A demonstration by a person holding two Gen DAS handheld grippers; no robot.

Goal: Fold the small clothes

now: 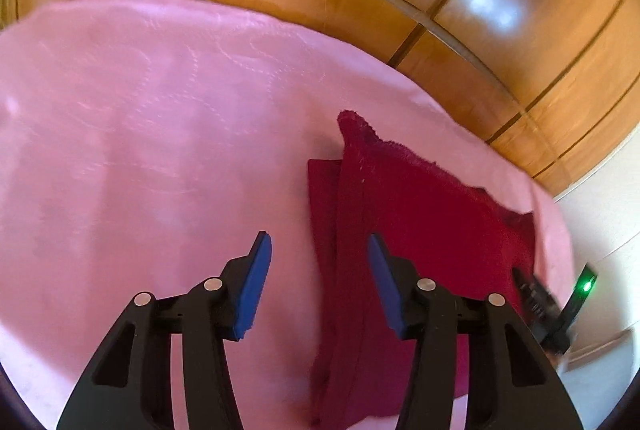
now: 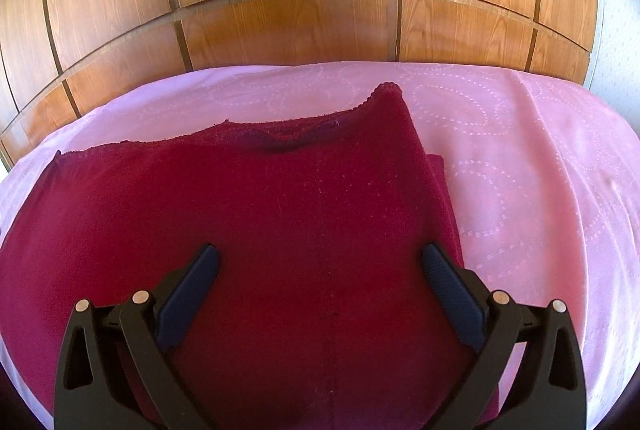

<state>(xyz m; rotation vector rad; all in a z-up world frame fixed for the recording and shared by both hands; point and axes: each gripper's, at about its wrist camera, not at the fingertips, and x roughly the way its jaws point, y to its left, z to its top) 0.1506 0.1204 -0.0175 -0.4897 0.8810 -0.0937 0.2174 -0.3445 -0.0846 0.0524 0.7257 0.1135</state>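
- Red garment: laid folded on the pink bedspread, seemingly in layers.
- Left tongs: held parted, nothing gripped, beside the garment's edge.
- Right tongs: held parted above the garment, nothing gripped.

Pink bedspread lies bare left of the red garment; wooden panelling blocks beyond.

I note my left black plastic gripper has blue finger pads and silver pivot screws; my right black gripper has dark ribbed pads.
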